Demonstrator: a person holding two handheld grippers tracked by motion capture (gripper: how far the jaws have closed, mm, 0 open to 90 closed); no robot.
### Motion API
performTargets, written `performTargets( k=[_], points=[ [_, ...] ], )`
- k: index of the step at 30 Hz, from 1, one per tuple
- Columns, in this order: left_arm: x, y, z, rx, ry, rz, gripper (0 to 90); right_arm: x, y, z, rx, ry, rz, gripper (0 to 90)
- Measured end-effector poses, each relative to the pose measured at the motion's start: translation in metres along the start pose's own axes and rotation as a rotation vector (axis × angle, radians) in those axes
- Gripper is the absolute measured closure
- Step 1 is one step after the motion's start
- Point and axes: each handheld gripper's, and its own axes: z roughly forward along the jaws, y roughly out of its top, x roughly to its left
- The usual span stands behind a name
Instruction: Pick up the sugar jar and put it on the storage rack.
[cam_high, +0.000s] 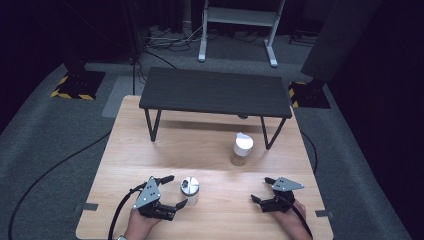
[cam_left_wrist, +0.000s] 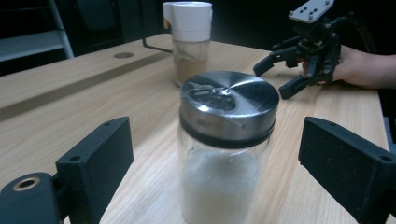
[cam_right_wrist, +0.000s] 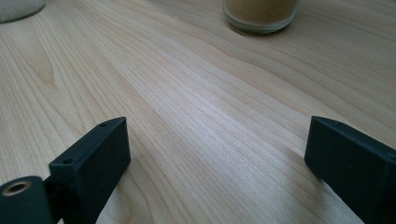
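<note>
A glass jar with a steel lid holds white powder and stands near the table's front edge. My left gripper is open, its jaws on either side of the jar without touching it. In the left gripper view the jar sits upright between the two black jaws of my left gripper. A second jar with a white lid and brown contents stands farther back, and its white lid rises beyond the steel lid. My right gripper is open over bare wood; its own view has nothing between the jaws.
A low black bench stands on the back half of the wooden table. The brown jar's base lies ahead of the right gripper. The right gripper and the hand holding it appear past the steel-lidded jar.
</note>
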Motion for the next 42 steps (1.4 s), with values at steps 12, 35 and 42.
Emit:
performTargets(
  k=[12, 35, 42],
  points=[
    [-0.003, 0.010, 0.025, 0.087, -0.003, -0.029, 13.3, 0.000, 0.000, 0.000, 0.001, -0.001, 0.000, 6.2],
    [-0.018, 0.010, 0.043, 0.142, 0.048, 0.010, 30.7, 0.000, 0.001, 0.001, 0.003, -0.004, 0.003, 5.6],
    [-0.023, 0.019, 0.044, 0.172, 0.068, -0.002, 30.9, 0.000, 0.001, 0.001, 0.003, -0.003, 0.003, 5.6]
  ],
)
